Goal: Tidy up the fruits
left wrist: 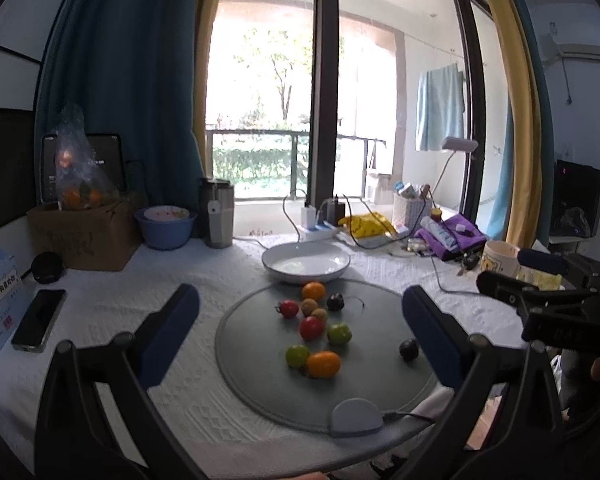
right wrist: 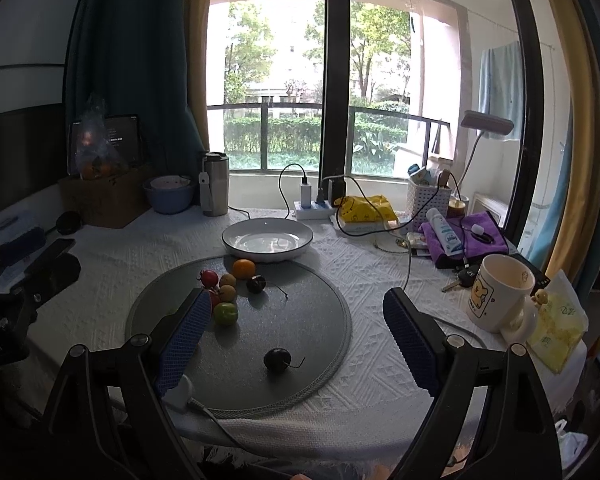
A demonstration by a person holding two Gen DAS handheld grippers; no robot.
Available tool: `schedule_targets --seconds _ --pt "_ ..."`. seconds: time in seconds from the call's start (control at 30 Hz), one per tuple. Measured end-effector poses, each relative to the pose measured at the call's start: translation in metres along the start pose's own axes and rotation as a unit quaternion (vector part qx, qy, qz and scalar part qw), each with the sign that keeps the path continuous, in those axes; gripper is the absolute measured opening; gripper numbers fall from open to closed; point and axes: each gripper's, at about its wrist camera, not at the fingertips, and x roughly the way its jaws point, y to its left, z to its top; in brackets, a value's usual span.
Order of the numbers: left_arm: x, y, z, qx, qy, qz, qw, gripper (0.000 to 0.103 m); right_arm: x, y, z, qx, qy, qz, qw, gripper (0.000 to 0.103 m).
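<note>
Both claws are held above the near edge of a tabletop (left wrist: 172, 408) covered with a white textured cloth. The left claw (left wrist: 300, 332) is spread wide, nothing being gripped between its blue pads, and the right claw (right wrist: 298, 332) is likewise released and empty.

A round grey mat (right wrist: 300, 320) is laid on the cloth, and the fruits are gathered on it. In the left wrist view an orange (left wrist: 313, 291) is seen at the far side of the mat, just in front of a white plate (left wrist: 305, 261) that stands empty beyond the mat's edge. Close to the orange a dark cherry (left wrist: 335, 302) with a stem is placed, and a small red tomato (left wrist: 288, 309) lies to the left. Two brownish round fruits (left wrist: 314, 310) are set touching each other in the middle of the group, with a larger red tomato (left wrist: 311, 327) and a green tomato (left wrist: 339, 333) just in front of them. Nearer still, a second green tomato (left wrist: 297, 355) is seen touching an oval orange fruit (left wrist: 323, 364). A second dark cherry (right wrist: 277, 359) is left alone, well apart from the cluster, on the near right part of the mat.

A white mug (right wrist: 500, 296) with a bear print is kept on the right of the tabletop, and a phone (left wrist: 39, 319) is laid flat on the left.
</note>
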Motion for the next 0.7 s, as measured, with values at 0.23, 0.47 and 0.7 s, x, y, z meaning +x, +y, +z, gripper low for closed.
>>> schedule_targets --seconds 0.23,0.47,0.7 --pt "0.035 -0.009 -0.016 0.005 0.073 -0.023 0.9970 0.102 0.026 -0.010 -0.014 0.010 0.037 0.005 0.999 0.090" --pt "0.082 -0.021 -0.041 0.010 0.170 -0.049 0.9841 0.101 0.059 -0.015 -0.034 0.021 0.083 0.022 0.996 0.090" --pt "0.121 -0.023 -0.060 -0.002 0.236 -0.052 0.9703 0.076 0.093 -0.013 -0.049 0.013 0.123 0.057 0.991 0.083"
